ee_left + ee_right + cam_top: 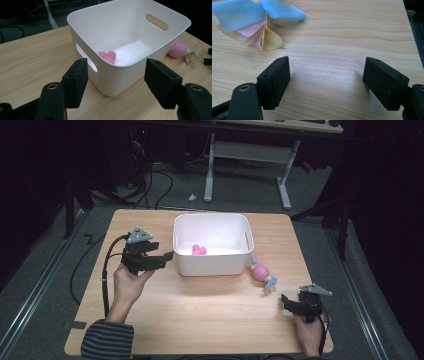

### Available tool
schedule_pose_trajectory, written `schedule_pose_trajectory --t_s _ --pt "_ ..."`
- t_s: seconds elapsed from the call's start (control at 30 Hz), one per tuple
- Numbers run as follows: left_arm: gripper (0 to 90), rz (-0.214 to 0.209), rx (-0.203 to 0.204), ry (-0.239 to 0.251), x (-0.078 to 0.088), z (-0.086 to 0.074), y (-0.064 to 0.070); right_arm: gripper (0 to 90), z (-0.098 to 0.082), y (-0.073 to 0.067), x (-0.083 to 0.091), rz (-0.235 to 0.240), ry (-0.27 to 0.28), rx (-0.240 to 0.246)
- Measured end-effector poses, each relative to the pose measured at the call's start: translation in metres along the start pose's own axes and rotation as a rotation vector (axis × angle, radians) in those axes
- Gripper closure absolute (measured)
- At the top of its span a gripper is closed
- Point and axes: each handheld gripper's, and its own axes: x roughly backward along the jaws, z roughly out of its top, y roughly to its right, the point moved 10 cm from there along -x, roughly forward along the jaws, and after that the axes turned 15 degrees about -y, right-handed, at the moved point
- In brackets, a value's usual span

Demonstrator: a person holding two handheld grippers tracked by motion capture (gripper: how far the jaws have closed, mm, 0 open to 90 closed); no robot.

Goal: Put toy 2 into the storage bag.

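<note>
Two toys remain in play: a pink spiky heart (199, 250) already lies in the white bin (212, 221), and a pink ball toy with cloth tails (262, 274) sits on the table (200, 315) just ahead and left of the right gripper (286, 301). That gripper's jaws are spread and empty, so I judge it should reach forward and close on the firm ball rather than the floppy tails. The left gripper (170, 256) hangs half spread, holding nothing, just short of the bin's near wall.

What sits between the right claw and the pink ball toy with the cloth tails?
Nothing visible. The right claw is open over bare table, and the toy lies just ahead, beside the white bin.
</note>
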Motion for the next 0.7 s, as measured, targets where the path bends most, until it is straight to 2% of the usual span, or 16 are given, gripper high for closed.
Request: schedule_pose_trajectory --t_s 0.4,0.7 --pt "35.5 0.018 0.017 -0.002 0.007 -0.02 -0.006 22.0 0.0 0.0 0.0 -0.001 0.0 0.002" --pt "35.2 0.026 0.03 -0.005 0.007 -0.037 -0.01 22.0 0.0 0.0 0.0 -0.002 -0.002 0.002"
